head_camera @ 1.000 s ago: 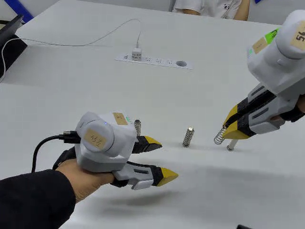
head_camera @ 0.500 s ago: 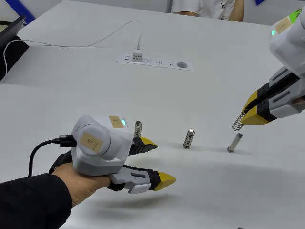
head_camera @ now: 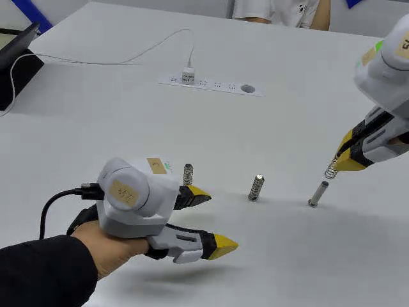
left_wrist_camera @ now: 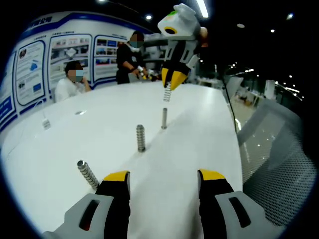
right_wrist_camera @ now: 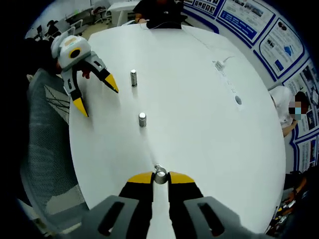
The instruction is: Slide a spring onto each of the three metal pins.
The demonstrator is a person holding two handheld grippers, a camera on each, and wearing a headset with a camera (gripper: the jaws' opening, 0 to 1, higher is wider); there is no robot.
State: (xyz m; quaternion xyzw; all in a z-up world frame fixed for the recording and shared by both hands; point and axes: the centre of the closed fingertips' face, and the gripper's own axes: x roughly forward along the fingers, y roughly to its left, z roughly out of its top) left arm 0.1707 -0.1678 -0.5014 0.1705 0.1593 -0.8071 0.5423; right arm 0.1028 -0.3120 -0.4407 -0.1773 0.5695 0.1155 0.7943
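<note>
Three metal pins stand in a row on the white table [head_camera: 128, 115]. The left pin [head_camera: 188, 174] [left_wrist_camera: 88, 174] [right_wrist_camera: 133, 77] and the middle pin [head_camera: 255, 187] [left_wrist_camera: 141, 138] [right_wrist_camera: 142, 119] each carry a spring. The right pin [head_camera: 317, 193] [left_wrist_camera: 164, 118] is bare and leans a little. My right gripper [head_camera: 348, 163] [left_wrist_camera: 175, 79] [right_wrist_camera: 160, 178] is shut on a loose spring [head_camera: 331, 169] [left_wrist_camera: 167, 92] [right_wrist_camera: 160, 174], which hangs just above and right of the bare pin's top. My left gripper [head_camera: 213, 219] [left_wrist_camera: 164, 177] [right_wrist_camera: 98, 97] stands open near the left pin, holding nothing.
A white power strip [head_camera: 211, 84] with a plugged-in cable lies at the back of the table. A black device [head_camera: 13, 57] sits at the left edge. A person [head_camera: 281, 9] sits at the far side. A mesh chair [left_wrist_camera: 269, 149] stands beside the table.
My right gripper has lifted the spring from beside the bare pin's left and carried it rightward, to just above the pin's top. The left gripper has stayed open in place.
</note>
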